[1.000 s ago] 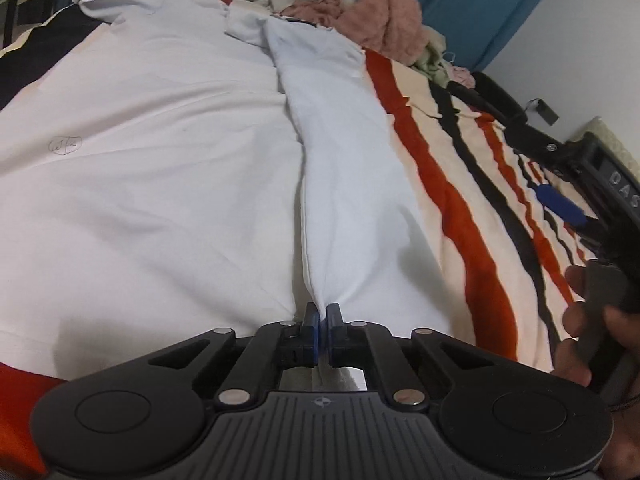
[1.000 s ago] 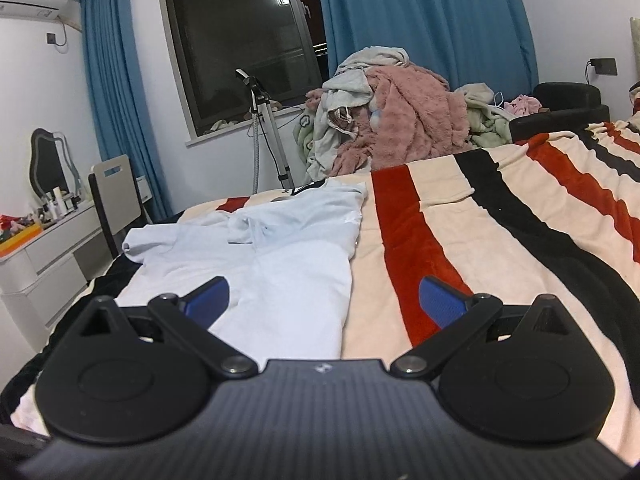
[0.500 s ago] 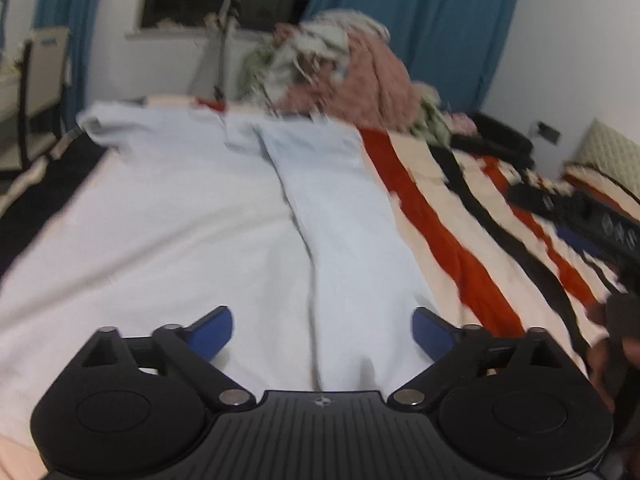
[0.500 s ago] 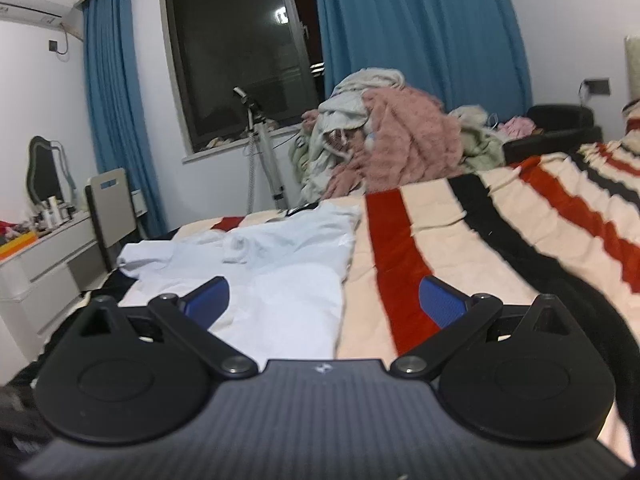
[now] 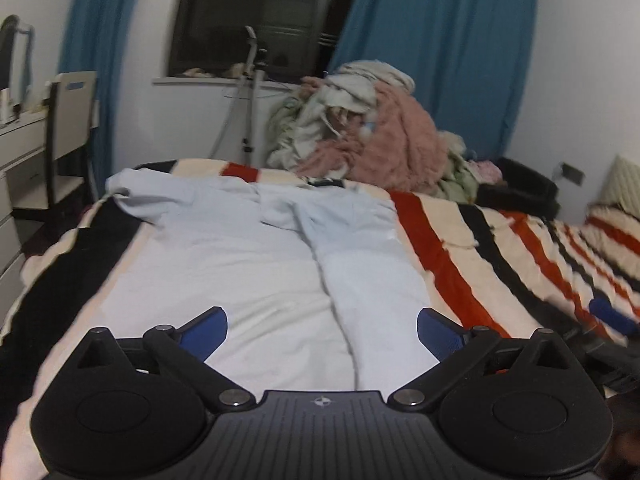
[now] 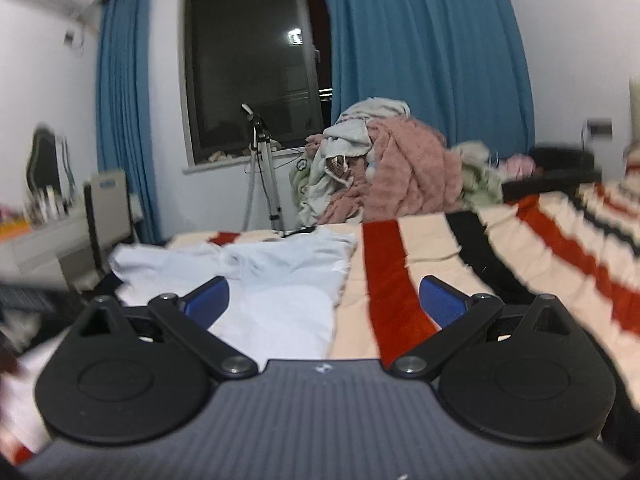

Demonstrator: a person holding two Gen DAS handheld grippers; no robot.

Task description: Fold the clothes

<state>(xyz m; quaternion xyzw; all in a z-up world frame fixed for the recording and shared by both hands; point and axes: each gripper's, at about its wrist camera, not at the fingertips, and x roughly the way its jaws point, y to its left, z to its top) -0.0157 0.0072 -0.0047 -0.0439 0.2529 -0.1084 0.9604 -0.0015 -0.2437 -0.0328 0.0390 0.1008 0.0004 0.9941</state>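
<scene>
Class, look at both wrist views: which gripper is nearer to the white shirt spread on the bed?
Left. The left gripper hangs directly over the white shirt, jaws open. The right gripper sits off its right edge, over the striped blanket.

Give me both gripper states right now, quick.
Left gripper: open, holding nothing, above the white shirt.
Right gripper: open, holding nothing.

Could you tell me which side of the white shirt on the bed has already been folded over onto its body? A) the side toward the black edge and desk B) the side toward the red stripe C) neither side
B: the white shirt shows a doubled panel along its edge nearest the red stripe, while the opposite sleeve lies spread out.
</scene>
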